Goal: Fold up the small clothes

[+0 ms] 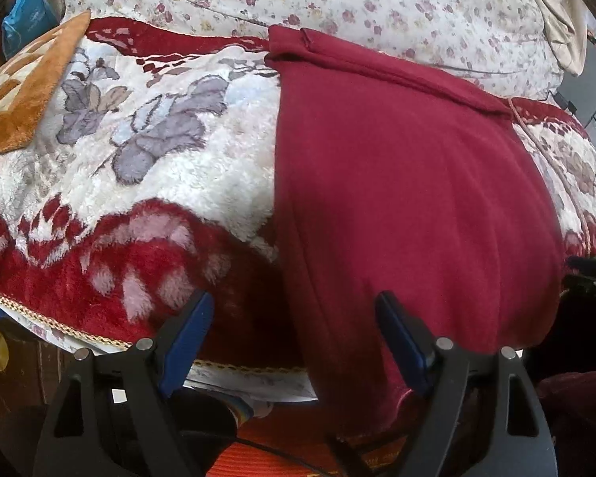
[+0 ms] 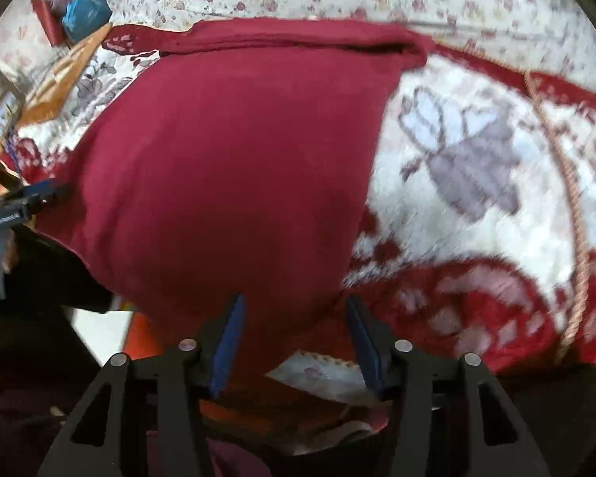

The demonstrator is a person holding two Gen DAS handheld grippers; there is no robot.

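A dark red garment [image 1: 409, 198] lies flat on a plush floral blanket [image 1: 171, 151], its far end folded into a band and its near end hanging over the bed's front edge. My left gripper [image 1: 294, 302] is open, jaws wide apart, at the garment's near left edge, holding nothing. In the right wrist view the same garment [image 2: 234, 167] fills the middle. My right gripper [image 2: 294, 302] is open around the garment's near right part, holding nothing. The left gripper also shows at the left edge of the right wrist view [image 2: 39, 194].
An orange checked mat [image 1: 24, 91] lies at the blanket's far left. A floral quilt [image 1: 337, 0] is bunched behind the garment. A blue bag [image 1: 24, 16] sits at the far left. A corded trim [image 2: 572, 214] runs down the blanket on the right.
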